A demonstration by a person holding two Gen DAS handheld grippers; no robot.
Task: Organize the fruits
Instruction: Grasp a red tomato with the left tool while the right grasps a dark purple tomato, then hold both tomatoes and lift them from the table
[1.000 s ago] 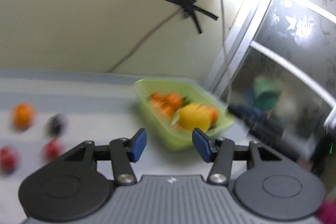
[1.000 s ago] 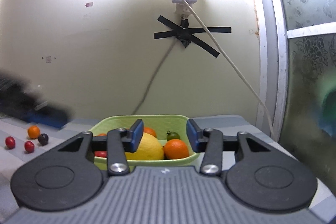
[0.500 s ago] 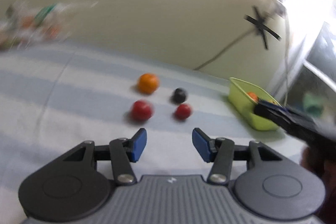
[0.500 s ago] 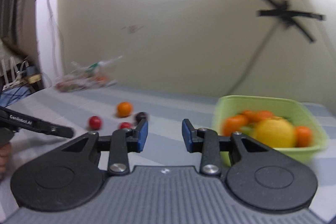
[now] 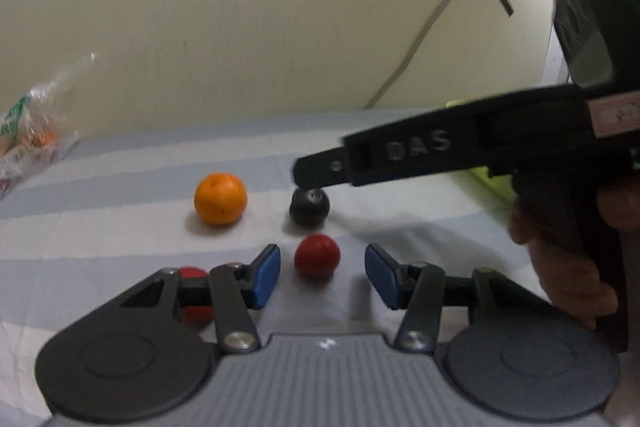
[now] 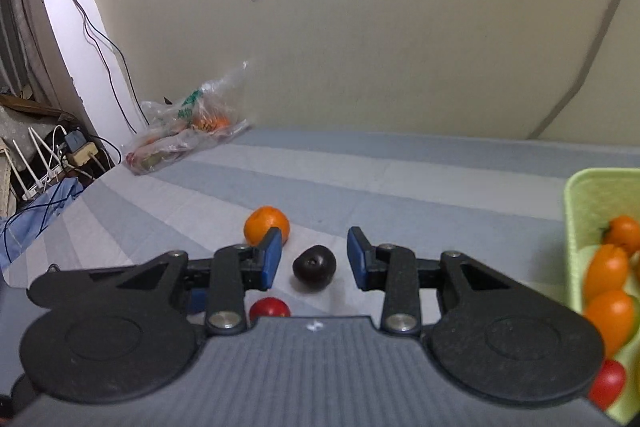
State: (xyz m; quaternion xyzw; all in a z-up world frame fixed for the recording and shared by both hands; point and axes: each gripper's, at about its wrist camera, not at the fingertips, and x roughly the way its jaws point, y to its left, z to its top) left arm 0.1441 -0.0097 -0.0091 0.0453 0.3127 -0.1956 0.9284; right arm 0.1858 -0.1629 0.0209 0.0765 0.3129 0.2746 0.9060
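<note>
My left gripper [image 5: 322, 274] is open, its blue pads either side of a small red fruit [image 5: 317, 255] on the striped cloth. A second red fruit [image 5: 193, 291] lies behind its left finger. An orange [image 5: 220, 198] and a dark plum [image 5: 309, 205] lie beyond. My right gripper [image 6: 314, 261] is open around the dark plum [image 6: 314, 267]; in the left wrist view it shows as a black finger [image 5: 400, 155] just above the plum. The orange [image 6: 266, 224] and a red fruit [image 6: 269, 308] are beside it. The green basket [image 6: 580, 211] of fruits is at right.
A clear plastic bag of produce [image 6: 188, 125] lies at the far left by the wall, also seen in the left wrist view [image 5: 28, 123]. Cables and chargers [image 6: 76, 149] sit off the table's left edge. A cream wall runs behind.
Both grippers swung left from the basket to the loose fruits and moved in close. The left now brackets a red fruit, the right the dark plum.
</note>
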